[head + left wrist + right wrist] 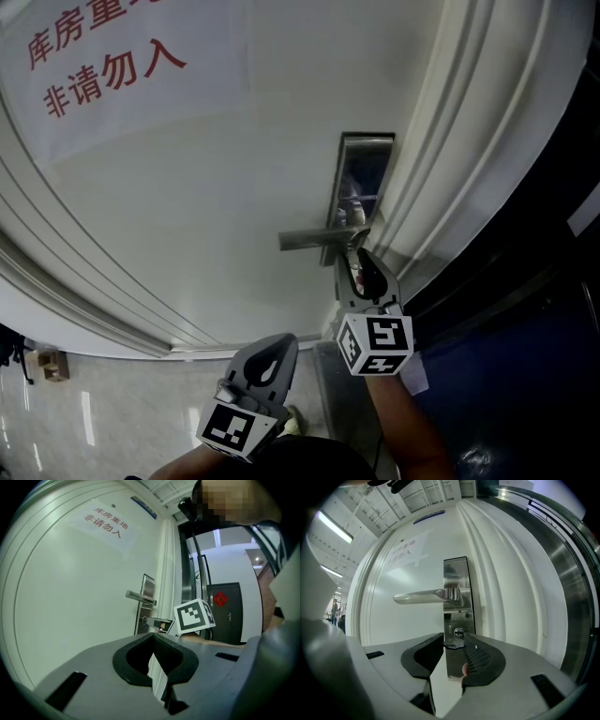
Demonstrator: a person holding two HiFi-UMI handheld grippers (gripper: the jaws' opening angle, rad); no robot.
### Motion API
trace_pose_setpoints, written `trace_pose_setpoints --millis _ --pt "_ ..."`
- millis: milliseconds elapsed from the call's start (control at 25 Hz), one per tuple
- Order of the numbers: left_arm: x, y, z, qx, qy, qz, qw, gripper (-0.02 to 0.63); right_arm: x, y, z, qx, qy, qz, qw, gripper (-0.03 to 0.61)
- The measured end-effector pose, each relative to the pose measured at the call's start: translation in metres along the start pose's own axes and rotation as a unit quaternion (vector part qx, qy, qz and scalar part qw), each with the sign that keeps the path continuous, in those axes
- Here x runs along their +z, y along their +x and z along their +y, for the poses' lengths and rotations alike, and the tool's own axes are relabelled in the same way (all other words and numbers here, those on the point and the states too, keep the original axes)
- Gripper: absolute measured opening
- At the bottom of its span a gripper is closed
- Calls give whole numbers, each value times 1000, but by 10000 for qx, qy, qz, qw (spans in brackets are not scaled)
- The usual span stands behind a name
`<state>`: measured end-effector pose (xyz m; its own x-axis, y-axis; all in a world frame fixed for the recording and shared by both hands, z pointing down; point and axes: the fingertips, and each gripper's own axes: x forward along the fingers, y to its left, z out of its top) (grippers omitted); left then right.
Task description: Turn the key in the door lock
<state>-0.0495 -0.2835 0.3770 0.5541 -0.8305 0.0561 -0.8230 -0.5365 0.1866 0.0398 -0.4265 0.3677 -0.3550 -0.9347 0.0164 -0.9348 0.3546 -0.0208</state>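
Note:
A white door [187, 216] carries a steel lock plate [456, 573] with a lever handle [424, 596] pointing left. Below the handle is the round keyhole [459, 632]. A dark key [452, 644] sticks out of it with its head lying flat. My right gripper [453, 644] is shut on that key head. In the head view the right gripper [357, 260] sits just under the handle [314, 239]. My left gripper [279, 343] hangs lower and left, away from the door, shut on nothing. From the left gripper [153, 641] view, the handle [139, 596] is farther ahead.
A paper notice [103, 66] with red characters is stuck high on the door. Ribbed white door-frame mouldings [450, 150] run along the right of the lock. Tiled floor [94, 412] and a small box [52, 366] lie below. A dark door [224, 609] stands down the corridor.

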Motion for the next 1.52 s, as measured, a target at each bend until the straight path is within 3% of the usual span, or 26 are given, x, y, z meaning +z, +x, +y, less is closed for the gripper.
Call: trace_pose_setpoints --millis 920,1520 --pt "-1 3 7 80 -71 -5 9999 2 3 31 -5 20 -238 143 9996 138" --pt "8 -6 -16 -102 -13 -148 9998 2 8 -6 2 94 -137 135 9998 138"
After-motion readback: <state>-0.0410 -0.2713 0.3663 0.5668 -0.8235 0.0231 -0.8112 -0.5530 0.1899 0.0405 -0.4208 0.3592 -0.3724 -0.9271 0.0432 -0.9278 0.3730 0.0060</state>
